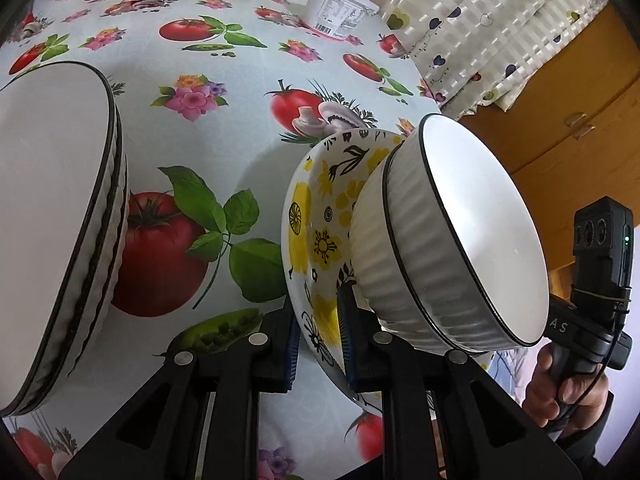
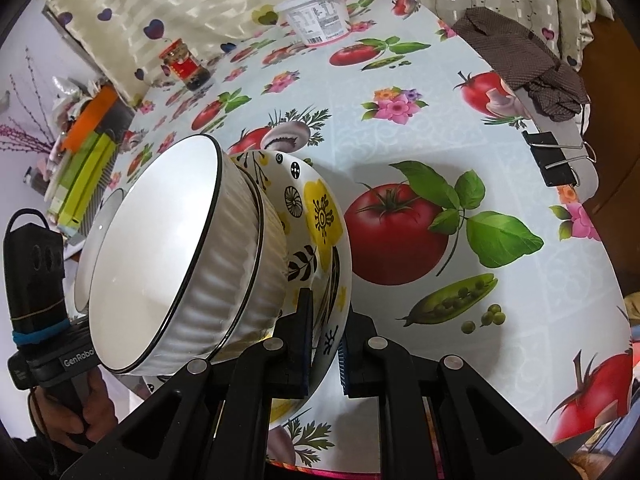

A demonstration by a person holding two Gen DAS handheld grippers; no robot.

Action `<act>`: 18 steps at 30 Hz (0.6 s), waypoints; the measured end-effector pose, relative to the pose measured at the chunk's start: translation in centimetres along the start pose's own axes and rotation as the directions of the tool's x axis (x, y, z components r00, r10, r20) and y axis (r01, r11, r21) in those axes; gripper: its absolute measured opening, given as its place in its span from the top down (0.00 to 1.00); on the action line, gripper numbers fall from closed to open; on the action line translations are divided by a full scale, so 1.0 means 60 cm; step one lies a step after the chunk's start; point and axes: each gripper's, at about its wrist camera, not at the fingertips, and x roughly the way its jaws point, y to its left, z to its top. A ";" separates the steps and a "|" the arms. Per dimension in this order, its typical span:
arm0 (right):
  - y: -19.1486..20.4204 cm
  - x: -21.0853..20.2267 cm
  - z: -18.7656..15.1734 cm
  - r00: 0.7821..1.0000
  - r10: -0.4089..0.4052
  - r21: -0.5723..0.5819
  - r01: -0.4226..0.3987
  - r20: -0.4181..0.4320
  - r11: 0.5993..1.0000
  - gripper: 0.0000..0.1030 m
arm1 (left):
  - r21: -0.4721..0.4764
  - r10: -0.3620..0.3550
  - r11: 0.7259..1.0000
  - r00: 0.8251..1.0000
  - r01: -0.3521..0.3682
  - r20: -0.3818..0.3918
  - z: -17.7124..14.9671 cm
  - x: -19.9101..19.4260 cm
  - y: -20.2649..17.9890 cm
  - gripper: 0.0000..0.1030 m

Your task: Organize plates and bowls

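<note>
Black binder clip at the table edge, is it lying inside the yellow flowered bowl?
No, the black binder clip grips the tablecloth edge, apart from the yellow flowered bowl.

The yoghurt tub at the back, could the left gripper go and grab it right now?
Probably not: the left gripper is shut on the flowered bowl, which holds white bowls, and the yoghurt tub sits far across the table.

Left gripper [image 1: 318, 344]: our black linkage arms, round silver pivot pins, blue ribbed pads | Right gripper [image 2: 323, 344]: same black build, silver pins, blue pads | Handles: our black camera blocks, green light, thin cable, blue band, white "GenRobo" lettering | Sleeve: dark.
</note>
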 end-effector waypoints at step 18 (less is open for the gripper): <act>0.008 -0.002 0.003 1.000 0.002 0.025 -0.002 -0.013 1.000 0.90 | 0.014 0.032 0.999 0.999 -0.031 -0.022 0.006 -0.001 -0.003 0.85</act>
